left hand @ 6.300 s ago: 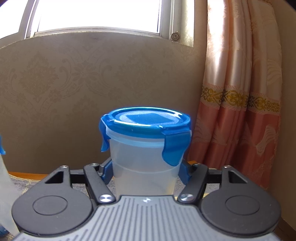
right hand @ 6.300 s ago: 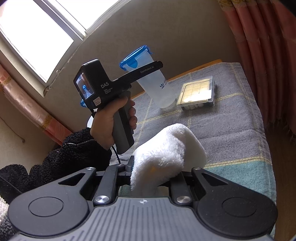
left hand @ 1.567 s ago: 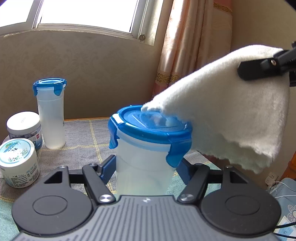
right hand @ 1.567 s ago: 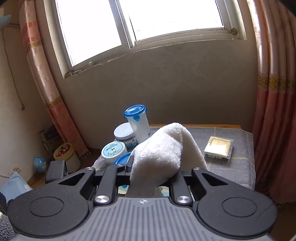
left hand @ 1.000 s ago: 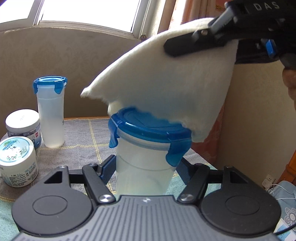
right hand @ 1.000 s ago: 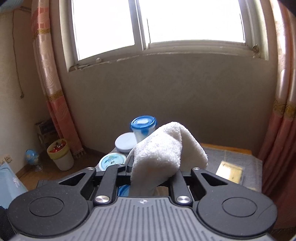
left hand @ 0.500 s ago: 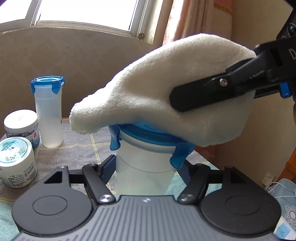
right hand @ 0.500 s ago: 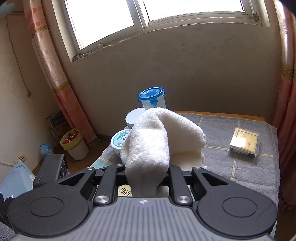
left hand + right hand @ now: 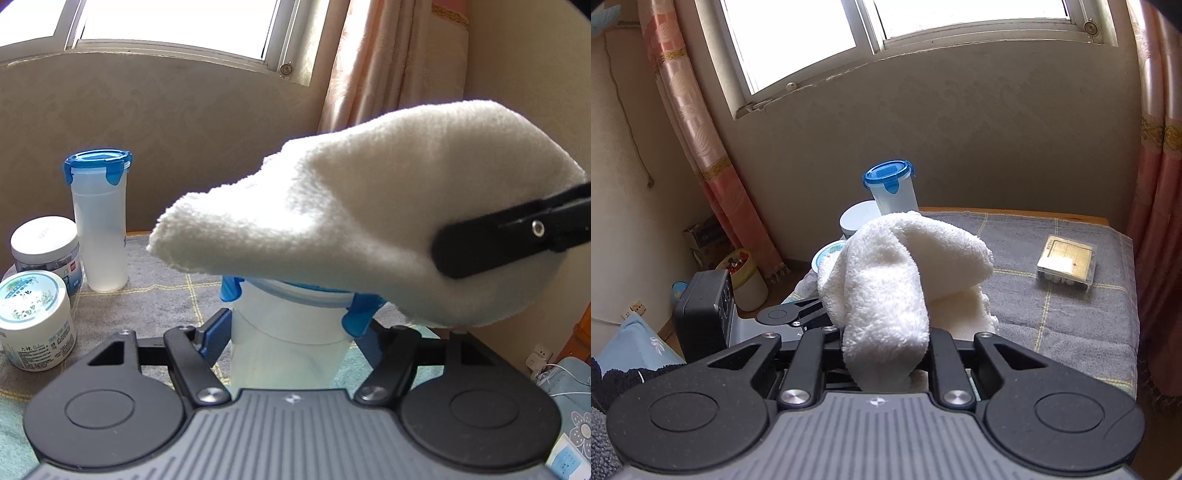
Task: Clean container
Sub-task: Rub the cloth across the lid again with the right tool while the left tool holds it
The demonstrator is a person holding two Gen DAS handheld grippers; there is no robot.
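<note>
A clear plastic container with a blue clip lid stands upright between the fingers of my left gripper, which is shut on its body. A white fluffy towel lies over the lid and hides most of it. My right gripper is shut on that towel, and one of its black fingers shows at the right of the left wrist view. In the right wrist view the towel hides the container, and the left gripper's black body sits low at the left.
A tall blue-lidded container and two white jars stand at the back left of the table with the grey checked cloth. A clear box of tiles lies at the far right. Wall and curtains lie behind.
The towel has come down from above the container onto its lid and shifted across it. The right gripper has sunk. The left gripper and container have kept still.
</note>
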